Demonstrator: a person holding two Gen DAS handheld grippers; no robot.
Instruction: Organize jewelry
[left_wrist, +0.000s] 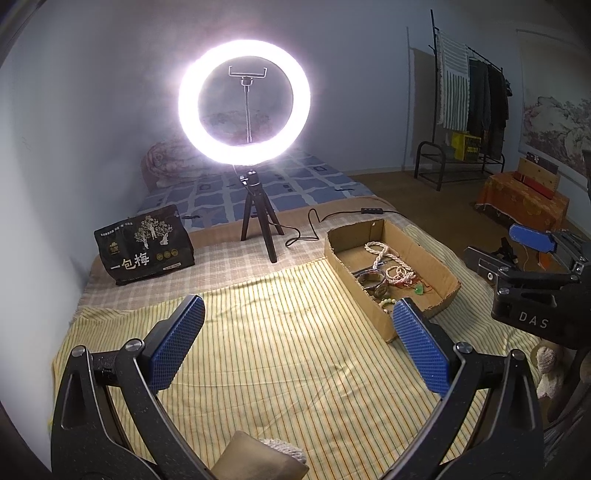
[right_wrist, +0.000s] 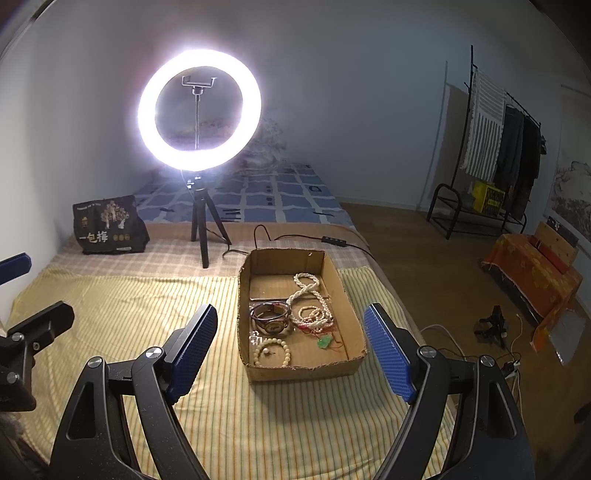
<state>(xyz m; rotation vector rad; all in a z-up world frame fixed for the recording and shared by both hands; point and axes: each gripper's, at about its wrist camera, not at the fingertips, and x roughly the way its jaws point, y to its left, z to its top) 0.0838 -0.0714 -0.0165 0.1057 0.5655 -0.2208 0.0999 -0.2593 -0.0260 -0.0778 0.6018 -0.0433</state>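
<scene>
On the striped bedspread (right_wrist: 129, 295) sits the cardboard box (right_wrist: 354, 314), jewelry heaped inside: pearl strands (right_wrist: 306, 291), dark bangles (right_wrist: 269, 312), a bead bracelet (right_wrist: 271, 352). Right gripper (right_wrist: 290, 349) hovers square before it, jaws wide and empty, seemingly lined up to pick; left gripper (left_wrist: 295, 345) waits alongside, spread too, nothing held

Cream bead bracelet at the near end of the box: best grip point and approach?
Pinch the cream bead bracelet across its strand on the side toward the box middle, coming from above with the open right gripper. It lies flat, apart from the tangled jewelry, but close to the near and left walls.
</scene>
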